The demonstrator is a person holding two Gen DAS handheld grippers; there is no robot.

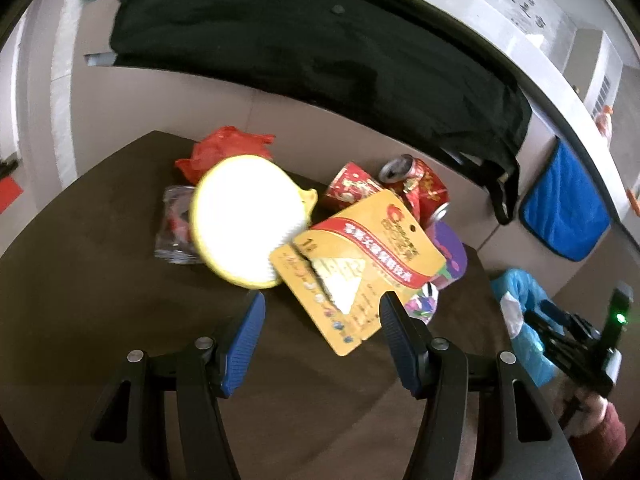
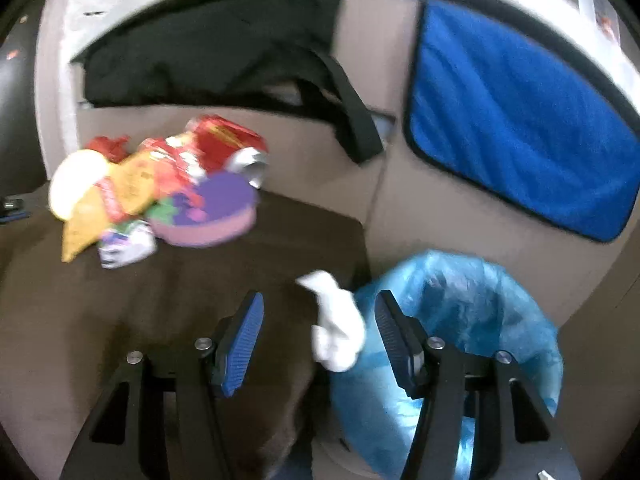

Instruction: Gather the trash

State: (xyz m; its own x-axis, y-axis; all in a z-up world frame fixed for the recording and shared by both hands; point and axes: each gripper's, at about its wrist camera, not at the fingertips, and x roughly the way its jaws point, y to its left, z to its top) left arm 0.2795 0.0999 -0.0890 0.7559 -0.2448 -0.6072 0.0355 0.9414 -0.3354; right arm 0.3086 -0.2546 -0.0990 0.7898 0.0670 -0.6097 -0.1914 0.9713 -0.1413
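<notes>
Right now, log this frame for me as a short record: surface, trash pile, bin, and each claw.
surface: dark brown table
trash pile: yellow-rimmed lid, orange card package, crushed red cans, purple tub, red plastic bag
bin: blue-lined bin beside the table's edge
left claw: open, pointed at the pile, nothing between its pads
right claw: open near the bin, white crumpled tissue loose between its pads, touching neither
view quality: right wrist view blurred
</notes>
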